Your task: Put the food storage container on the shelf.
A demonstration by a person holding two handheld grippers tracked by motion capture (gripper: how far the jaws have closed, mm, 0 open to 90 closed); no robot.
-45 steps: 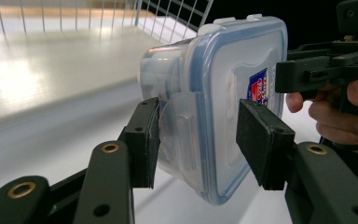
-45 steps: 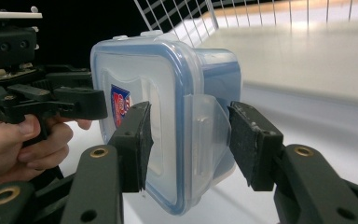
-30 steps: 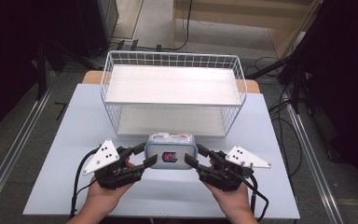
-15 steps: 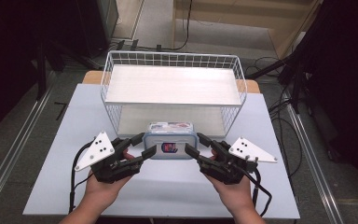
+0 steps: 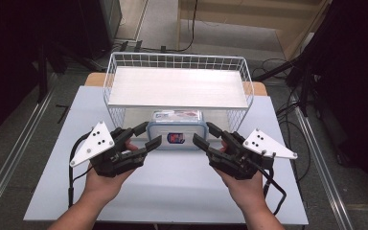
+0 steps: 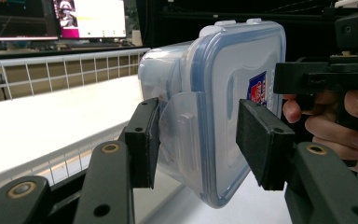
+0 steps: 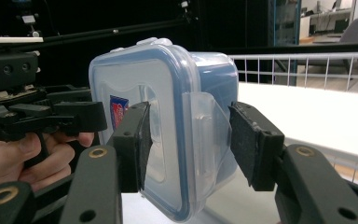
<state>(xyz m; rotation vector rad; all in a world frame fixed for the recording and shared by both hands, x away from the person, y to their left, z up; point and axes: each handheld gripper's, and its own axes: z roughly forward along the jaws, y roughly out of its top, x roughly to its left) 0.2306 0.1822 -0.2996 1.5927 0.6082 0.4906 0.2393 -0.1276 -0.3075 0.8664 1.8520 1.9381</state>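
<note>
Clear box (image 5: pixel 175 130) on table (image 5: pixel 172 191) by wire basket (image 5: pixel 124 62); left gripper (image 5: pixel 146 136) and right gripper (image 5: pixel 207 135) open, straddling its end clasps

Table and what rests on it
A pale blue table (image 5: pixel 172 191) carries a white wire basket (image 5: pixel 115 84) along its far edge, with a clear blue-rimmed container (image 5: pixel 175 129) just before it.

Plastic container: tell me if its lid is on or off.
On. The blue-rimmed lid sits flush on the plastic container, with a side latch folded down over it.
</note>
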